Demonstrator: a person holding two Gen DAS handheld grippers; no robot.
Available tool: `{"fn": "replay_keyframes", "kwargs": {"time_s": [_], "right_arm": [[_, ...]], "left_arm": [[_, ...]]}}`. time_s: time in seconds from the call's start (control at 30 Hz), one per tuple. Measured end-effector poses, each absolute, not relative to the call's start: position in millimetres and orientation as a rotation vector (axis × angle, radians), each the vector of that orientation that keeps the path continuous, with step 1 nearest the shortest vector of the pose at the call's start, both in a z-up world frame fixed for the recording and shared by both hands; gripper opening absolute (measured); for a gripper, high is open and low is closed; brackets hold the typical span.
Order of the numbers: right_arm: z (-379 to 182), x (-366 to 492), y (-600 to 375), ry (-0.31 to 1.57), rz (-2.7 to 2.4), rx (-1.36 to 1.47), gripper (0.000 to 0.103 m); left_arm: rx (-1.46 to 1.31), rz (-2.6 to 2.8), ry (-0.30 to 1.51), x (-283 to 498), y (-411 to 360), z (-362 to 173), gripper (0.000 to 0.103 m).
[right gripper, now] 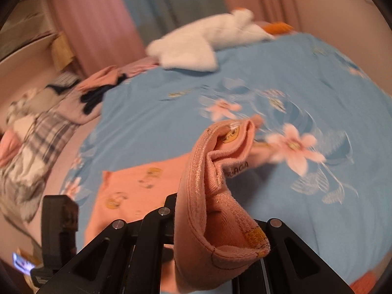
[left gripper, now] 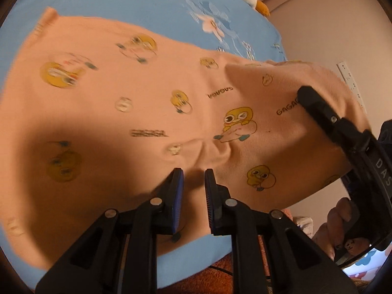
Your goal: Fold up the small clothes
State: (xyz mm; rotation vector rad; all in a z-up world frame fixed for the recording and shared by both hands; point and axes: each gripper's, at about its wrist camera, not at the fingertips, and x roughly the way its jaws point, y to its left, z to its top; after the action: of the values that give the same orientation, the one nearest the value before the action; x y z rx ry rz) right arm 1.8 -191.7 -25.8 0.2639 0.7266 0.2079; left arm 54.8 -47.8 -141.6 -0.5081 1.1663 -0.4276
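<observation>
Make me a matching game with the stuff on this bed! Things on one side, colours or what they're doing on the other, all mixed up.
Things:
1. bedsheet
2. plush toy
3. peach garment
4. right gripper

Matches:
A. white and fluffy
B. shut on a lifted edge of cloth
C. blue with pink flowers
D. printed with yellow cartoon ducks

Pairs: 1-C, 2-A, 3-D, 4-B
</observation>
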Motion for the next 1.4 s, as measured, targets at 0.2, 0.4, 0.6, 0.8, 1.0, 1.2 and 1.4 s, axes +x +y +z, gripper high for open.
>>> {"fn": "replay_keyframes", "kwargs": {"time_s": [0.2,0.4,0.6,0.8,1.0,1.2,1.4], "right_arm": [[-13.5,8.8,-149.8,0.720,0.338,0.170,0.014],[-24.7,15.2,-99.0,0.770,0.468,0.059,0.014],[-63.3,22.9,-41.7,0.895,0.563,-0.082,0.014],[-95.4,26.1,-23.2,0.995,0.586,-0.119,0.026],[-85.2,23.5,-36.4,1.049,0.665,0.003,0.059],[-53.7,3.2,-57.2,0.980,0.694,0.038,0.061],[-42.6,2.7,-92.3,0.927,0.575,0.079,0.062]], "left_arm": [[-0.484,-0.308,1.051,36.3,4.8,-105.8,0.024],[-0.504,-0.158,0.996,20.0,59.9,-100.5,0.026],[-0.564,-0.102,1.009,6.4,90.0,-112.8,0.026],[-0.600,-0.093,1.024,-0.2,104.6,-117.6,0.029],[-0.611,-0.125,1.006,-4.3,107.5,-109.1,0.033],[-0.604,-0.211,0.961,1.5,97.6,-85.3,0.039],[-0.561,-0.371,0.954,16.3,68.2,-67.8,0.051]]}}
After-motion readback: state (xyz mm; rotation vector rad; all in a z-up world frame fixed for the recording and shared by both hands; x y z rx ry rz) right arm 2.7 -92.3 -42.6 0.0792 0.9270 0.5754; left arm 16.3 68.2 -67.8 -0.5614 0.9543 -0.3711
